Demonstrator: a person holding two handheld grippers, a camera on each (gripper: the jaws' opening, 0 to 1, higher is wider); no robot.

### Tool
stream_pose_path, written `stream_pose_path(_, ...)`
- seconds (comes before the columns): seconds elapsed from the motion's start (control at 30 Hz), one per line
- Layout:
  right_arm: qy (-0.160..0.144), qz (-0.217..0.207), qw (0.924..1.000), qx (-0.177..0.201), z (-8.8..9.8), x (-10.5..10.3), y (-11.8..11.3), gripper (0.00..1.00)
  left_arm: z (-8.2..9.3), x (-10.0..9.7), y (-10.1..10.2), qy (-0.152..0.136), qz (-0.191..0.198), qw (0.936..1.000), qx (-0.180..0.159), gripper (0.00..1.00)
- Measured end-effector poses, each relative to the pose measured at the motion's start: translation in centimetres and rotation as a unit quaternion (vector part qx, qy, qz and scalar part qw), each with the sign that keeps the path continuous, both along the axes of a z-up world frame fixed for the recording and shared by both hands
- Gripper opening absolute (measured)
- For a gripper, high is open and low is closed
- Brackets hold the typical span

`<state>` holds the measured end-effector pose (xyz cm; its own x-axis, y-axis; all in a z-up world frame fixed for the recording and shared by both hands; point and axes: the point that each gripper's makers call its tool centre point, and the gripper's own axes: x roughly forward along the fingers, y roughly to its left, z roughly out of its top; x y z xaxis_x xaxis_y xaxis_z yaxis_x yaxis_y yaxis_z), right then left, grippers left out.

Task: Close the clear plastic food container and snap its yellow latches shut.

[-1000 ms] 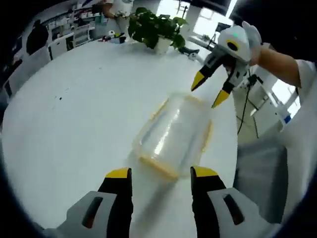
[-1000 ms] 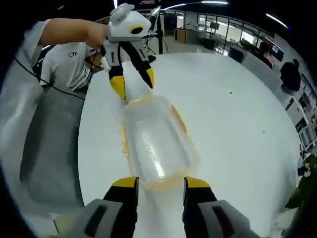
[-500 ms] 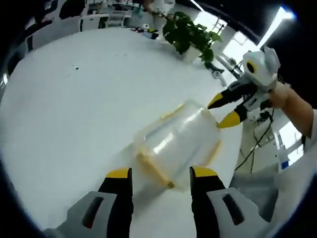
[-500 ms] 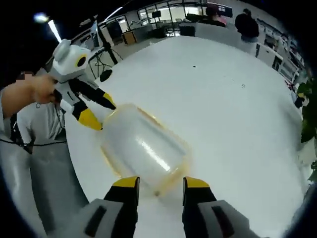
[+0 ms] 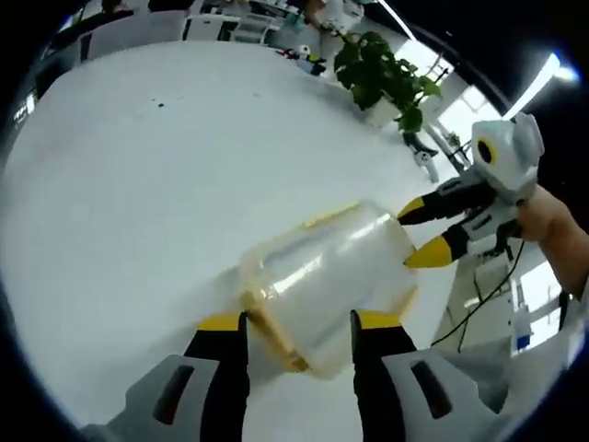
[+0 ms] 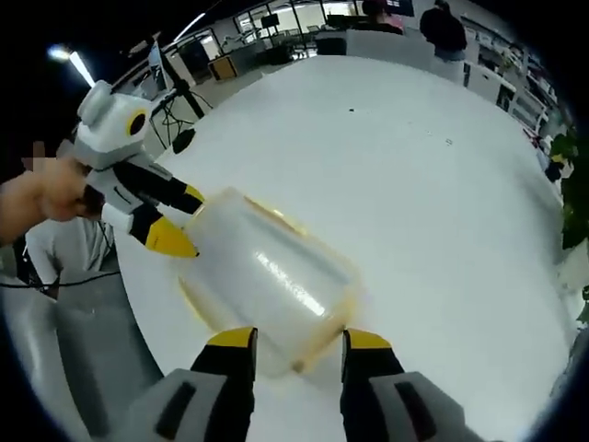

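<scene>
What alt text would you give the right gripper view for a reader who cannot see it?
A clear container with yellow latches lies on a round white table, between the right tongs at its near end and the left tongs at its far end, both open. A person's hand holds the left tongs.

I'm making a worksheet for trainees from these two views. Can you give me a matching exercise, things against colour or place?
Things:
1. container
2. potted plant
3. left gripper
4. table

Descriptions:
A. white round top
B. clear with yellow trim
C. green, at the table's far edge
D. yellow tips at one end of the container

Pairs: 1-B, 2-C, 3-D, 4-A
</scene>
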<state>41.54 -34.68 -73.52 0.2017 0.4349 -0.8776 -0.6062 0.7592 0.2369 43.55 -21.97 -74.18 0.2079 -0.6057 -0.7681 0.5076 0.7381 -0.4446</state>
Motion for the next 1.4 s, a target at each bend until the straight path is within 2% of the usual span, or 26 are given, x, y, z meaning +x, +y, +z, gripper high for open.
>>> stream_pose_path(0.13, 0.0, 0.001, 1.0, -0.007, 0.0, 0.0, 0.1, 0.33, 0.0, 0.3, -0.1, 0.009, 0.019, 0.9998, -0.006, 0.41)
stream_pose_path(0.33, 0.005, 0.009, 0.9997, -0.022, 0.0, -0.1, 0.1, 0.33, 0.1, 0.1, -0.4, 0.001, 0.006, 1.0, 0.0, 0.39)
stream_pose_path(0.43, 0.012, 0.01, 0.9995, -0.028, -0.1, -0.1, 0.2, 0.32, 0.0, 0.2, -0.6, 0.003, 0.016, 0.9999, 0.001, 0.37)
stream_pose_path(0.47, 0.015, 0.008, 0.9993, -0.034, 0.0, -0.3, -0.1, 0.32, 0.4, 0.4, -1.1, -0.004, 0.006, 0.9998, -0.017, 0.37)
stream_pose_path(0.5, 0.017, 0.004, 0.9994, -0.029, 0.0, -0.3, 0.1, 0.32, 0.7, 0.3, -0.8, -0.001, 0.009, 0.9999, -0.008, 0.37)
stream_pose_path(0.57, 0.017, 0.002, 0.9997, -0.019, 0.0, -0.3, -0.1, 0.31, -0.2, 0.7, -0.8, -0.003, 0.007, 1.0, -0.005, 0.37)
stream_pose_path(0.6, 0.02, -0.009, 0.9997, -0.007, 0.0, -0.2, 0.0, 0.3, -0.3, 0.7, -0.9, -0.002, 0.006, 1.0, -0.007, 0.37)
stream_pose_path(0.63, 0.036, -0.013, 0.9989, 0.026, -0.1, -0.5, 1.2, 0.3, -0.2, 0.7, -0.9, -0.004, 0.006, 0.9999, -0.008, 0.37)
stream_pose_path(0.67, 0.052, -0.053, 0.9968, 0.029, -0.1, -0.5, 0.7, 0.3, -0.2, 0.7, -0.9, -0.001, 0.005, 1.0, -0.002, 0.37)
stream_pose_path(0.73, 0.029, -0.017, 0.9993, 0.017, -0.1, -0.2, 0.4, 0.3, -0.2, 0.7, -0.8, -0.002, 0.004, 1.0, 0.003, 0.37)
stream_pose_path(0.9, 0.039, -0.028, 0.9987, 0.02, -0.1, 0.0, 0.4, 0.31, -0.2, 0.4, -0.6, -0.002, 0.001, 1.0, 0.001, 0.39)
stream_pose_path(1.07, 0.032, -0.04, 0.9985, 0.021, -0.1, 0.3, 0.3, 0.32, -0.2, 0.5, -0.6, -0.005, 0.01, 0.9998, -0.013, 0.4)
stream_pose_path(1.17, 0.003, -0.011, 0.9999, 0.003, 0.0, 0.2, 0.1, 0.35, -0.2, 0.7, -0.6, -0.008, 0.012, 0.9997, -0.019, 0.41)
stream_pose_path(1.23, 0.003, 0.029, 0.9994, -0.019, 0.1, -0.7, 0.0, 0.35, -0.1, 0.5, -0.7, -0.012, 0.007, 0.9996, -0.026, 0.41)
stream_pose_path(1.27, -0.017, 0.038, 0.9988, -0.025, 0.4, -0.4, 0.0, 0.35, -0.1, 0.5, -0.7, -0.014, 0.004, 0.9996, -0.025, 0.41)
stream_pose_path(1.33, -0.044, 0.064, 0.9961, -0.042, 1.0, 0.1, -0.3, 0.32, -0.1, 0.4, -0.6, -0.011, 0.007, 0.9996, -0.024, 0.41)
stream_pose_path(1.4, -0.064, 0.121, 0.9893, -0.049, 1.4, -0.3, 0.1, 0.25, -0.1, 0.4, -0.5, -0.01, 0.001, 0.9997, -0.024, 0.42)
